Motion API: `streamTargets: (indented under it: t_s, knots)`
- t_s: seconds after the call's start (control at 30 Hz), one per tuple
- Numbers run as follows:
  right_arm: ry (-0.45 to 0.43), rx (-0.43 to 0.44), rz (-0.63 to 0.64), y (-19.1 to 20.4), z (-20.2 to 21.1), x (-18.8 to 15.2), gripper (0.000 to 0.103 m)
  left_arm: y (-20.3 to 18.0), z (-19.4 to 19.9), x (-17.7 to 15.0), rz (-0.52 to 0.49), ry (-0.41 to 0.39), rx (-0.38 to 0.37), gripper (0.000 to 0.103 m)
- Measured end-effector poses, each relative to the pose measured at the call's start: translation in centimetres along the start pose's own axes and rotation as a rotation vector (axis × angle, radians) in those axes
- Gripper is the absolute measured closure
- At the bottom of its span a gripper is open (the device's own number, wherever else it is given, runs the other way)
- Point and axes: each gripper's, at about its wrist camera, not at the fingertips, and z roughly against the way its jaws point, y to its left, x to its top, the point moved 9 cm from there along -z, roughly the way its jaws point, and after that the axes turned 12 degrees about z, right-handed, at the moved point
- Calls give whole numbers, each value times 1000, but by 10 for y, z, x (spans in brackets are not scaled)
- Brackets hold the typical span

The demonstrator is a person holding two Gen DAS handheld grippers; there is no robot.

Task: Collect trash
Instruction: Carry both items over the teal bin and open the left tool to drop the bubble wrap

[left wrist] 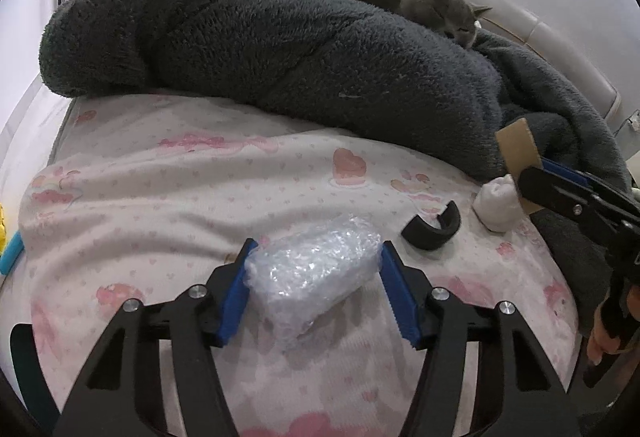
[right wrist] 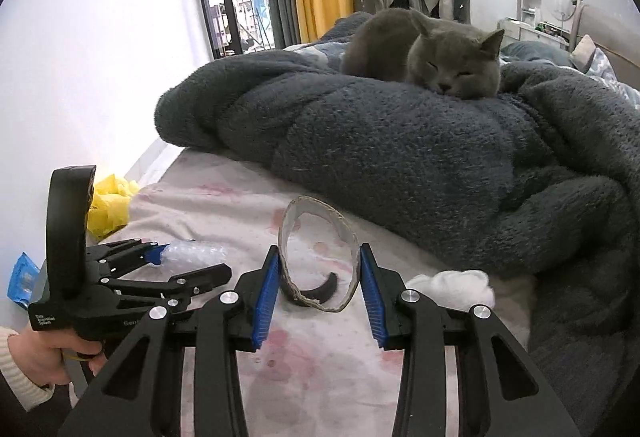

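Note:
A crumpled wad of clear bubble wrap lies on the pink heart-print sheet. My left gripper is shut on it, both blue pads against its sides. In the right wrist view my right gripper is shut on a squashed cardboard ring, held just above the sheet. From the left wrist view the ring shows at the right edge. A black curved strip and a white tissue wad lie on the sheet between the two grippers.
A grey cat dozes on a heaped dark fleece blanket across the far side of the bed. A yellow plastic bag and a blue packet sit past the bed's left edge. A hand holds the left gripper.

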Motion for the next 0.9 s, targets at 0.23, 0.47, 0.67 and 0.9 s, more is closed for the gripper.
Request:
streamTargets:
  t_s: [0.23,0.47,0.67,0.9]
  knots:
    - [-21,21,-8,20,-2,9,64,6,27,-6,-17,-16,6,39]
    - [-45,44,0,55,3,14,64,24,60,-7,-14,-46,19,39]
    - [-55,73,5,88,6,13,64,45,85,-15,-17,-63,51,39]
    - [-69,104,15,122,7,17,64,71,112,-25,-7,-86,80,39]
